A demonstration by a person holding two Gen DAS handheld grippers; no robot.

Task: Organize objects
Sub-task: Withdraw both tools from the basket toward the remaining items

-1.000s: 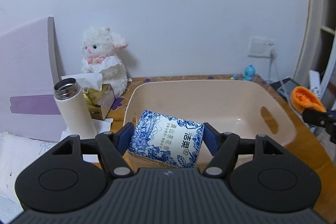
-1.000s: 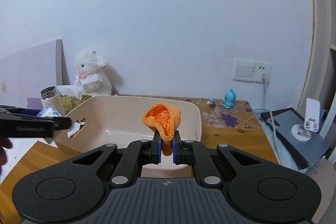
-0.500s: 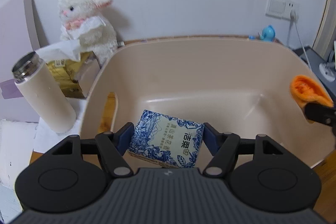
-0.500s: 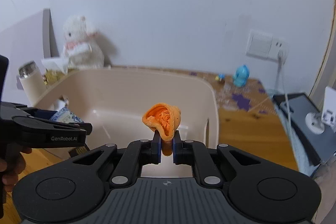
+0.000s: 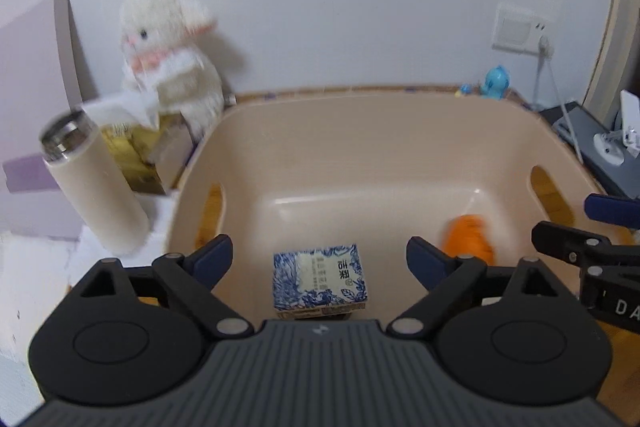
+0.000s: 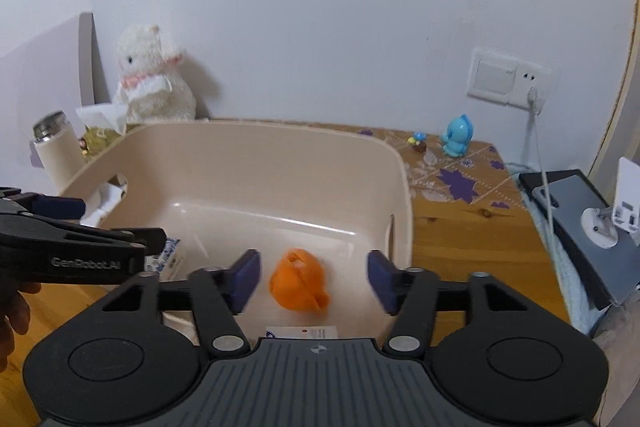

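Hand-held gripper, left [image 5: 319, 257]: jaws spread wide, holding nothing, poised above the blue-and-white tissue pack [image 5: 320, 277], which lies on the floor of the beige basin [image 5: 360, 131] near the front wall. Hand-held gripper, right [image 6: 313, 275]: jaws likewise wide apart and empty, with the orange crumpled item [image 6: 298, 285] lying on the basin floor between and below them, well apart from the pack. Judged step: release into the basin, complete for both items; the next move calls for lifting both units clear of the rim and selecting another object. Count inside the basin: one pack, one orange item. Count outside it on the worktop [image 6: 460, 227]: one cream flask [image 5: 94, 187], one plush lamb [image 5: 168, 67], one tissue box [image 5: 140, 151], one blue figurine [image 6: 456, 141].
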